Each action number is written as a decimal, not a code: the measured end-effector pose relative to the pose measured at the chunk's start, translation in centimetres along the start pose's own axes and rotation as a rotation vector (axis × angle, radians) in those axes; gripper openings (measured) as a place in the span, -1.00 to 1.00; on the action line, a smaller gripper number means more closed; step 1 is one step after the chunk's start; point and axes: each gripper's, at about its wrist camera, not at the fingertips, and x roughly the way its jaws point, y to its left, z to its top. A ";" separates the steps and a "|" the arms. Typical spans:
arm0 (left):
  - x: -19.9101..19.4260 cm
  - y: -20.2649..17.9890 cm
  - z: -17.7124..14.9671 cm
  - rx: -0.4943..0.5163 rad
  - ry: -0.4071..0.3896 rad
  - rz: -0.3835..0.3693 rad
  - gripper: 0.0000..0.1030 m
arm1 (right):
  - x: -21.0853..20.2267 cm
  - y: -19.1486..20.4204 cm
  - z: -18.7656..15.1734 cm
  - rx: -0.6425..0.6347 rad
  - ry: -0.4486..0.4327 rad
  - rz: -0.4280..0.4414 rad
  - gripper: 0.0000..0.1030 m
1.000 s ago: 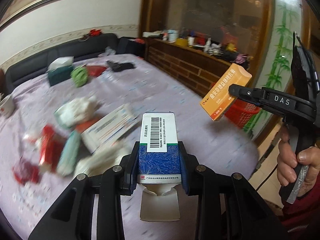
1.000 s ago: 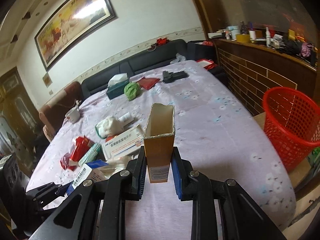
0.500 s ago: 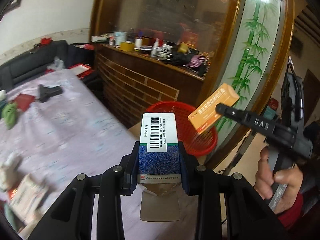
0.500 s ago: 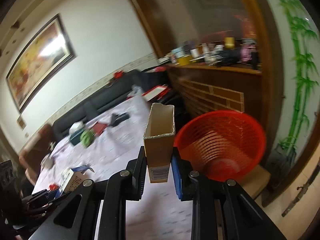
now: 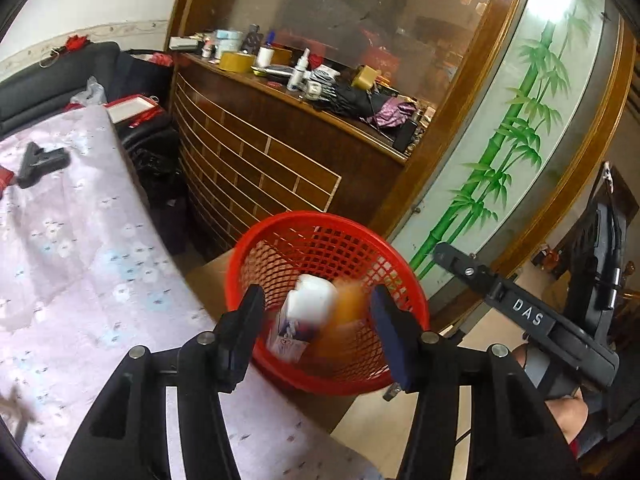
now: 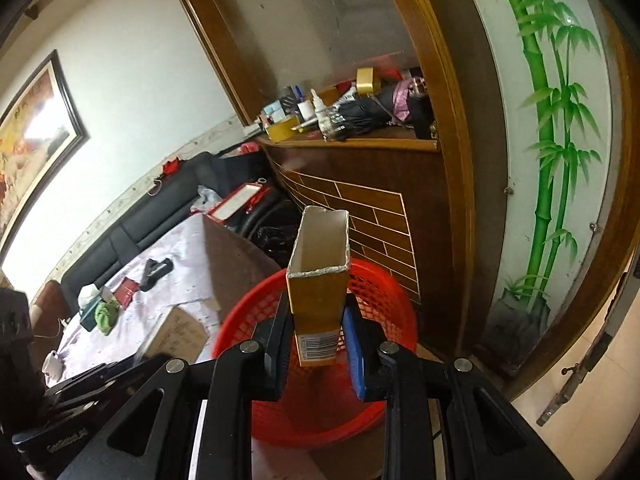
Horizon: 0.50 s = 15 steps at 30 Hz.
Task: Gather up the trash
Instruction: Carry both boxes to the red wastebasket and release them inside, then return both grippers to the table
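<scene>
My left gripper (image 5: 316, 320) is spread wide, its pads well apart and holding nothing. In the gap between them a white-and-blue box (image 5: 306, 312) shows blurred, just beside a blurred orange box (image 5: 349, 304) — both inside the rim of the red mesh basket (image 5: 276, 240); whether they touch its bottom I cannot tell. The basket sits on a low brown surface just beside the edge of the floral-clothed table (image 5: 72, 260).

In the right wrist view, my right gripper (image 6: 317, 340) sits around an orange box (image 6: 318, 276), open end up, barcode low on its face. The pads stand a little apart from its sides, so I cannot tell whether they are pinching it. The box is above the same red mesh basket (image 6: 236, 320).

Further off, in the left view, my right gripper's black body (image 5: 532, 320) reaches in from the right — lettered DAS. Beyond the basket stands a brown cabinet (image 5: 260, 164) with a cluttered top, a black clamp-like object (image 5: 40, 162) lies on the far table, and a bamboo-painted panel (image 5: 516, 128) rises to the right.
</scene>
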 end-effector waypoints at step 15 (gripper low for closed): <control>-13.8 5.9 -9.1 0.002 -0.087 0.230 0.22 | -2.1 4.4 -4.3 -0.058 0.044 0.133 -0.19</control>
